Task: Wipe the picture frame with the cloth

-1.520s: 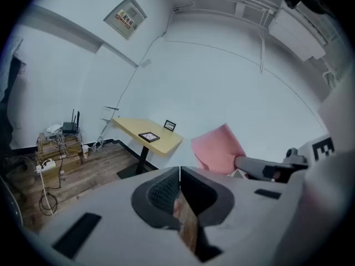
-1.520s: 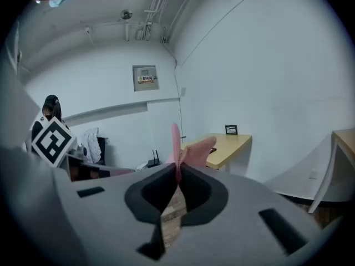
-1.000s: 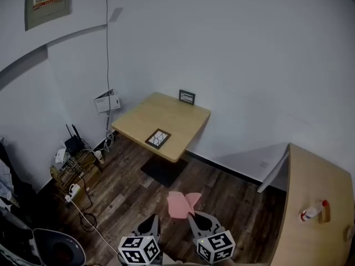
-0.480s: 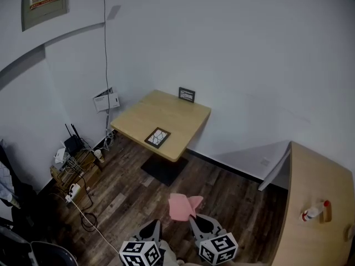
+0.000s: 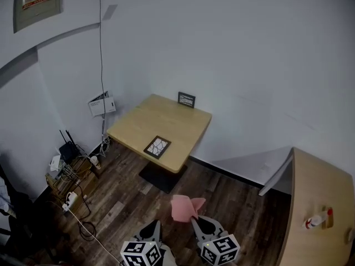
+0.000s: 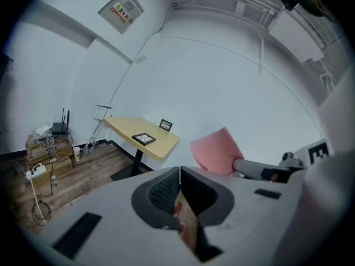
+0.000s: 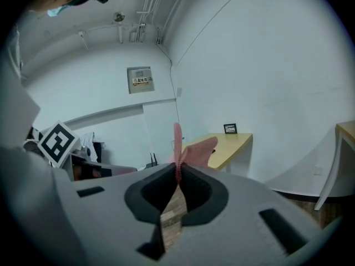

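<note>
Moved: since a second ago the square worktop [image 5: 176, 124] has drawn a little nearer and lower in the head view, and the electrical box [image 5: 37, 1] has slid toward the top left corner; both tools have kept their place at the bottom edge.
Left tool [image 5: 152, 230]: jaws pressed together with nothing between them, held over the wooden floor [image 5: 127, 201], well short of the square worktop's near edge.
Right tool [image 5: 195, 223]: jaws pinching the pink cloth [image 5: 184, 208], just right of the left tool and equally short of the square worktop.
Pink cloth: sticks up loose above the pinch, in the air between the tools and the square worktop.
Flat picture frame [image 5: 157, 146]: lies face up on the square worktop, near its front edge.
Upright picture frame [image 5: 186, 99]: stands at the square worktop's far edge, by the wall.
Second worktop [image 5: 319, 190]: well to the right of the square worktop, carrying a spray bottle [image 5: 316, 221].
Router [image 5: 67, 147]: on the floor clutter left of the square worktop.
</note>
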`<action>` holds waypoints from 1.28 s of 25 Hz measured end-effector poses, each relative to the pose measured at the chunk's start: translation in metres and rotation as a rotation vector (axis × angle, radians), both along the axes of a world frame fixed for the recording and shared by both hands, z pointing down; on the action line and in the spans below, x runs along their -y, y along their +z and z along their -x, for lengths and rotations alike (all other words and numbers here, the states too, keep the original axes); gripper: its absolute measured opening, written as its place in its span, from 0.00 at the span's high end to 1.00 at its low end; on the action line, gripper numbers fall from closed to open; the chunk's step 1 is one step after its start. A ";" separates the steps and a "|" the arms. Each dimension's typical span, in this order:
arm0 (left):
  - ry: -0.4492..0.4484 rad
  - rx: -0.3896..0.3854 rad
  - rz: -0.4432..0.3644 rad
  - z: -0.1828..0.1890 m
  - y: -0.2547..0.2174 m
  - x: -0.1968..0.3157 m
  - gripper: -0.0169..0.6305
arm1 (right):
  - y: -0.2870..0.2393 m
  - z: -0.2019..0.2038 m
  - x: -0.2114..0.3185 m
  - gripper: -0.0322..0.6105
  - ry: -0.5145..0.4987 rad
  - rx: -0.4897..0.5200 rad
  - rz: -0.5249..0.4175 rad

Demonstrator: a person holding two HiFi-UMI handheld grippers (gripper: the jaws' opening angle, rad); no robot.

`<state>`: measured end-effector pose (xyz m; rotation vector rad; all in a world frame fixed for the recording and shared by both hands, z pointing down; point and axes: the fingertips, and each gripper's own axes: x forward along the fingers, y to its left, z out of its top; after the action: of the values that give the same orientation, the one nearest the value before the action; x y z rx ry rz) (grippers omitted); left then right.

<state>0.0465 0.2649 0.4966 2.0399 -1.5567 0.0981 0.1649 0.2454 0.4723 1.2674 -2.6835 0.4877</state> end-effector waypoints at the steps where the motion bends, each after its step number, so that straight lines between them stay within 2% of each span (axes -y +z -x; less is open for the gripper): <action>1: 0.004 0.002 0.000 0.004 0.001 0.008 0.97 | -0.001 0.003 0.009 0.94 0.007 0.002 -0.001; 6: 0.032 0.042 0.008 0.029 0.007 0.043 0.97 | -0.002 0.030 0.051 0.94 0.028 0.011 -0.008; 17: 0.075 0.043 0.032 0.089 0.004 0.133 0.97 | -0.011 0.100 0.138 0.94 0.014 -0.020 0.004; 22: 0.091 0.034 0.045 0.108 0.001 0.176 0.97 | -0.013 0.117 0.176 0.94 0.040 -0.020 0.003; 32: 0.123 0.017 0.070 0.135 0.029 0.238 0.97 | -0.001 0.141 0.236 0.94 0.073 -0.032 0.016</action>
<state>-0.0890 0.0273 0.5255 2.0838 -1.4165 0.2138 0.0237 0.0091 0.4716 1.3612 -2.6096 0.4925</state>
